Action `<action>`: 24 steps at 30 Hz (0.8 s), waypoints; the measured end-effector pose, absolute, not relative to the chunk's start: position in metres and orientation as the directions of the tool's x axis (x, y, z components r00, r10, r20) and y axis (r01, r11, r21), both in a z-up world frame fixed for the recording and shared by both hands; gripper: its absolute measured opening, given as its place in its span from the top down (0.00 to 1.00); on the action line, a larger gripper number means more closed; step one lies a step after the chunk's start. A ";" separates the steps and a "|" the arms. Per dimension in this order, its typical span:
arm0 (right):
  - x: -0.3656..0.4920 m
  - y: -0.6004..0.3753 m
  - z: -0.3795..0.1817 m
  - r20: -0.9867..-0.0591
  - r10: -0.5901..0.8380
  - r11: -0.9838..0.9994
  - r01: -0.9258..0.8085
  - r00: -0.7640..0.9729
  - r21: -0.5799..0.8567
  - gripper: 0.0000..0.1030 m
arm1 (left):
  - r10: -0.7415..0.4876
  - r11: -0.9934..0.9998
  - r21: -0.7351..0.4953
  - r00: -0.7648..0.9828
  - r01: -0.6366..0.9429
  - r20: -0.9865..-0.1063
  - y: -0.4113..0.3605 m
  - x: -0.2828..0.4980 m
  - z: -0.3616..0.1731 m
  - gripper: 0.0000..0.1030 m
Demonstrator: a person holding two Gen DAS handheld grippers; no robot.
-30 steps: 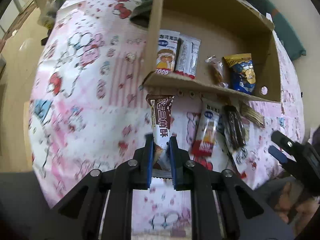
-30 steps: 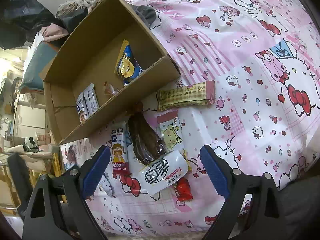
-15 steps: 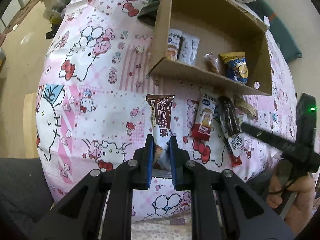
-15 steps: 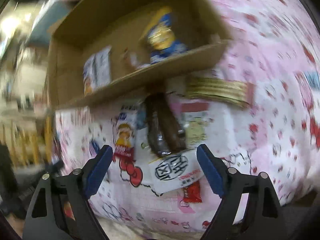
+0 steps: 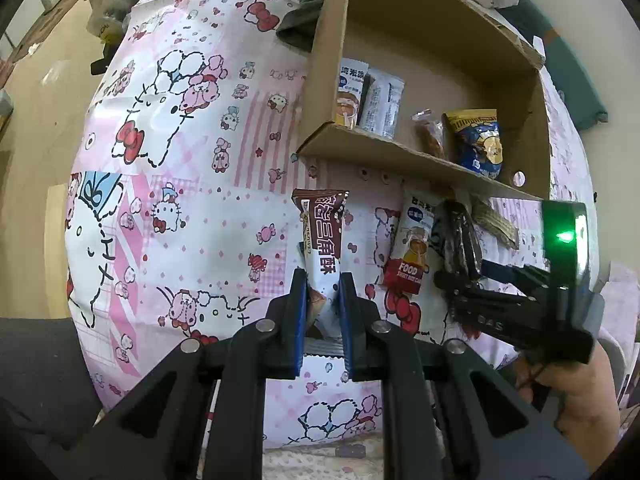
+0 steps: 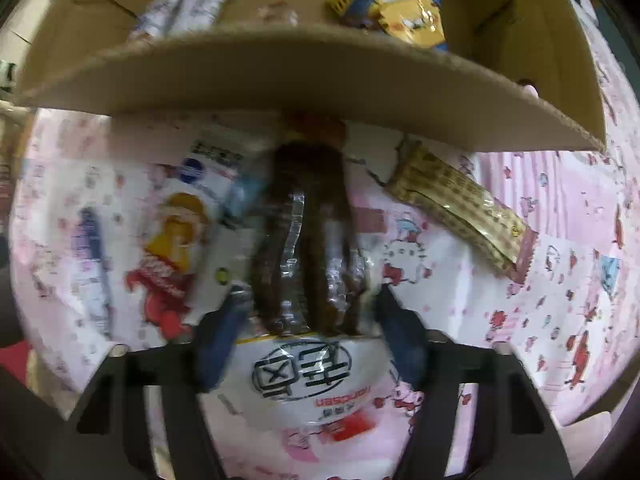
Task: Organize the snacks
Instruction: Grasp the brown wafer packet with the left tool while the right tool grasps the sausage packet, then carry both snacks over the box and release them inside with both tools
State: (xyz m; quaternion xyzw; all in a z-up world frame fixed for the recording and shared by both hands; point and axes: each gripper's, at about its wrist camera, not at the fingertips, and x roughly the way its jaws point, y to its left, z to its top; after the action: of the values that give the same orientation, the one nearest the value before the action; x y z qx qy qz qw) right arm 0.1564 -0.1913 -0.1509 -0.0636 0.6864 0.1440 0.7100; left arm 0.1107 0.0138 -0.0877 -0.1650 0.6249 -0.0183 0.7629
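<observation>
The left gripper (image 5: 323, 292) is clenched on the lower end of a brown-and-white wafer packet (image 5: 322, 236), held above the pink cartoon-print cloth (image 5: 192, 184), in front of the open cardboard box (image 5: 400, 144). The right gripper (image 6: 306, 322) is spread wide, its blue-padded fingers (image 6: 218, 344) straddling a clear-wrapped pack of dark sausages (image 6: 306, 236) lying on the cloth just below the box's front flap, beside a tan checkered wafer bar (image 6: 460, 208).

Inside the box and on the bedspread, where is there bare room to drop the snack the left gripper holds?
Free: the cardboard box floor behind the packets, toward its far wall, and the bedspread left of the box. Crowded: the strip below the box's front wall, where the dark sausage pack and neighbouring packets overlap under the open right gripper.
</observation>
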 end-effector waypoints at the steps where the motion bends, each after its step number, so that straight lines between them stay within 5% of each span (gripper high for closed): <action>1: 0.155 -0.192 -0.147 -0.988 0.151 0.948 -0.284 0.013 0.141 0.40 | -0.232 0.945 -0.273 0.220 -0.180 -0.948 0.014 0.111 -0.088 0.88; 10: 0.142 -0.213 -0.121 -0.934 0.358 0.920 -0.171 0.008 0.352 0.46 | -0.235 0.943 -0.278 0.223 -0.182 -0.946 0.016 0.110 -0.087 0.88; 24: 0.110 -0.224 -0.101 -0.889 0.457 0.879 -0.173 0.033 0.445 0.46 | -0.202 0.953 -0.244 0.227 -0.177 -0.953 0.014 0.106 -0.088 0.88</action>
State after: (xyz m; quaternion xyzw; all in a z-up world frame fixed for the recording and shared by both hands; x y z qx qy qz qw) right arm 0.1097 -0.2242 -0.1008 0.1075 0.6589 0.2216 0.7108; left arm 0.1060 0.0135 -0.0881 -0.1526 0.6216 -0.0080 0.7683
